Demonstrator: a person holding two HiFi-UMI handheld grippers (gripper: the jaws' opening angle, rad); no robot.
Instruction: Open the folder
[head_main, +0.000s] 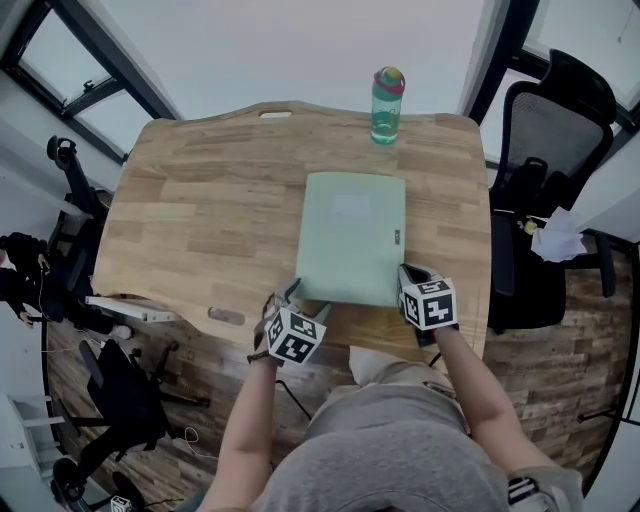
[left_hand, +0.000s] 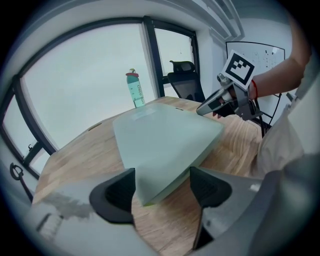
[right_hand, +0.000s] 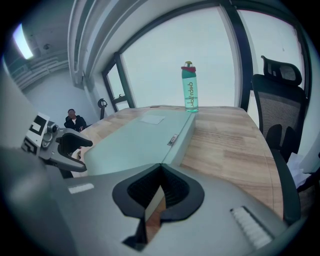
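Observation:
A pale green folder (head_main: 352, 235) lies shut and flat on the wooden table (head_main: 200, 200), close to the near edge. My left gripper (head_main: 290, 293) is at its near left corner. In the left gripper view the jaws of the left gripper (left_hand: 162, 185) stand open, and the folder's (left_hand: 165, 145) corner reaches in between the pads without touching them. My right gripper (head_main: 408, 275) sits at the near right corner. In the right gripper view the right gripper (right_hand: 161, 175) is shut on the folder's (right_hand: 135, 140) edge, a thin strip showing between the pads.
A teal water bottle (head_main: 387, 105) stands at the table's far edge, beyond the folder. A black office chair (head_main: 545, 150) is off the table's right side, and more chairs and gear (head_main: 60, 230) stand on the floor to the left. A person (right_hand: 75, 120) sits far off.

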